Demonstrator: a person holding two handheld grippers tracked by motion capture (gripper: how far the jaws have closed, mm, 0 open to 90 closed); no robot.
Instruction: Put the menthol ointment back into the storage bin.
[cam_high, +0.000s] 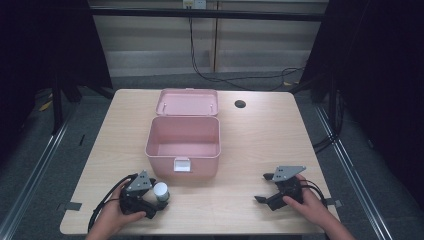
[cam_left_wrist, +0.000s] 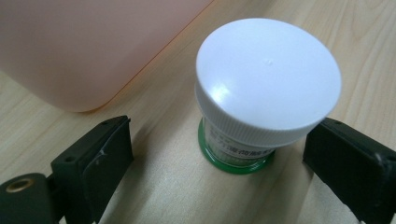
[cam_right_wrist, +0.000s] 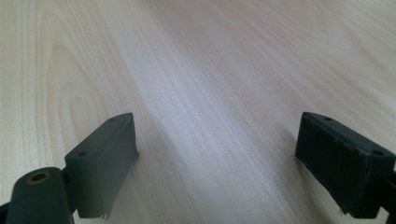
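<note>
Left hand-held gripper (cam_left_wrist: 217, 149) released, jaws spread wide with the small jar with white ribbed screw cap and green base (cam_left_wrist: 261, 88) standing upright between them — the right-side jaw sits just beside the cap rim, contact unclear, while the other jaw is well apart from it. The jar stands on the light wood-grain worktop (cam_high: 260, 130), near the front wall of the open pink plastic box (cam_high: 183, 145), its hinged lid folded back. Right hand-held gripper (cam_high: 264, 187) also released — jaws apart over bare wood, well apart from the jar, at the worktop's near right.
</note>
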